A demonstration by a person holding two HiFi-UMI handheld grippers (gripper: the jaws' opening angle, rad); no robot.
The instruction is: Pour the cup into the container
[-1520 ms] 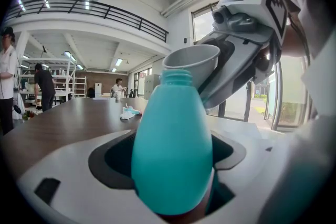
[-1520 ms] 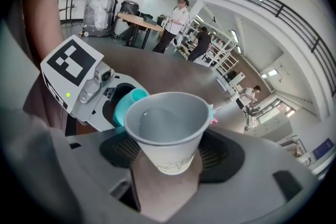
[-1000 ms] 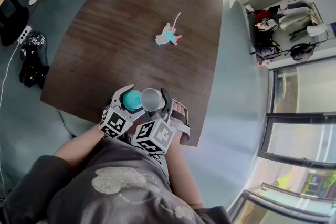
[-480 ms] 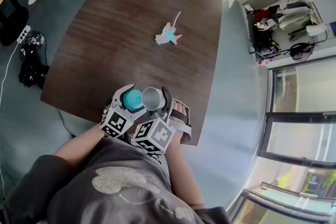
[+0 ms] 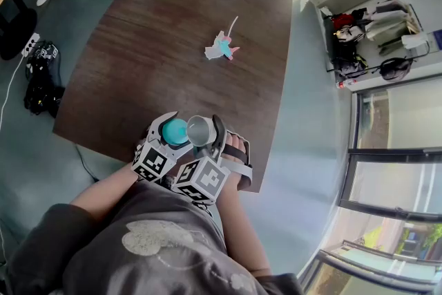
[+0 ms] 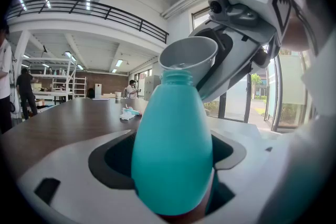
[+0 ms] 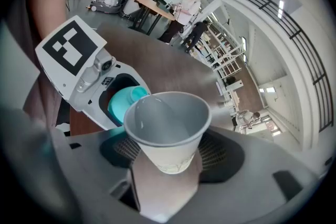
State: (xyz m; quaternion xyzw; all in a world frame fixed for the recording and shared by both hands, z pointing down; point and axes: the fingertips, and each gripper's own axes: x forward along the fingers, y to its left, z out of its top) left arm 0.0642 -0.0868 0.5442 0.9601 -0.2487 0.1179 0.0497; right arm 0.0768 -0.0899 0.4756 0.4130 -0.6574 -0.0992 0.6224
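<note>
Left gripper (image 5: 170,126): jaws spread wide and clamped on a teal plastic bottle (image 6: 172,149), pads on either side of its fat belly. The bottle stands upright with the cap off and the neck open on top. The grip sits low on the body, so the neck stays clear for whatever comes over it. It's held at the near edge of the dark wooden table (image 5: 173,45); can't tell whether the base rests on the wood or hangs free.

Just right of it is a white paper cup (image 7: 167,128), tipped toward the bottle with its low lip right at the neck. Touching or a hair above, can't say. The rim is far wider than the neck, hence the close approach: only the pouring lip has to line up with the hole. There looks to be some clear liquid inside against the low side. No stream is visible in any view.

Right gripper (image 5: 206,133): closed on the cup near its base, jaws fairly wide for the taper. Holding it low leaves the rim free and gives room to roll the wrist.

My read is that the pour is under way or about to start, and the cup is nowhere near inverted. The risk is runoff down the bottle's shoulder if the lip drifts. The paper wall will also buckle if squeezed harder.

Further right, at mid-table, lies a small pink-and-teal toy (image 5: 222,46), well apart and not involved.
</note>
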